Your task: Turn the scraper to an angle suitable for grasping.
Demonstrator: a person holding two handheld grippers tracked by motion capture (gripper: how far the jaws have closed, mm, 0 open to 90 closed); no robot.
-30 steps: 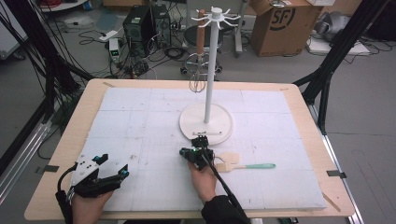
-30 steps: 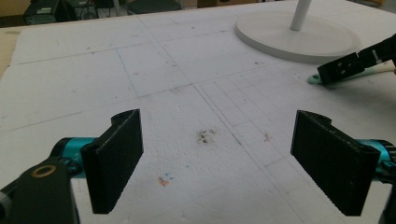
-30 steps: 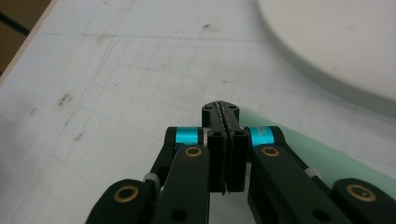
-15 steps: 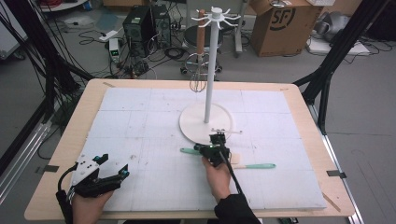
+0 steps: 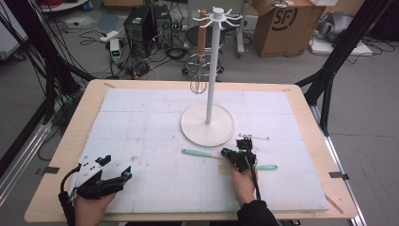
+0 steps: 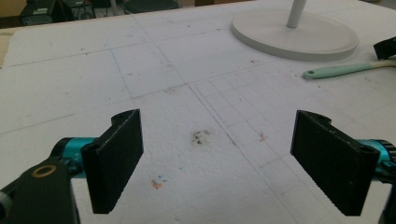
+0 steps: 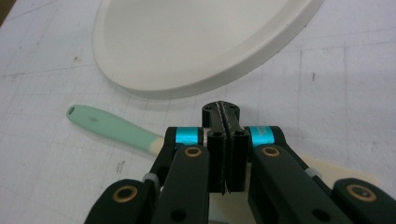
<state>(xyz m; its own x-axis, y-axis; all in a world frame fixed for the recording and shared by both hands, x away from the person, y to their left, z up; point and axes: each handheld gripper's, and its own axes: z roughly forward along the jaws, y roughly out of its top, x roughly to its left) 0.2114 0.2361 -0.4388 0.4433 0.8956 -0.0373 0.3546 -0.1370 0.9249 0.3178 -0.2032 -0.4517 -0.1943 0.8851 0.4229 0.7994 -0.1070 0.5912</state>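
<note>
mint-handled spatula (image 5: 197,153) lies flat under right gripper (image 5: 239,157), jaws pressed together, empty. left gripper (image 5: 123,175) spread, well apart. risk: shut jaws shove spatula instead of grabbing.

Bare mat (image 5: 150,136) leftward; stand base (image 5: 207,125) just beyond right tongs (image 5: 227,153).

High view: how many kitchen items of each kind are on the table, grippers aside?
White round-based hook stand: 1
Wooden-handled wire whisk, hanging from the stand: 1
Mint-green-handled utensils, lying flat: 2
Total: 4
</note>
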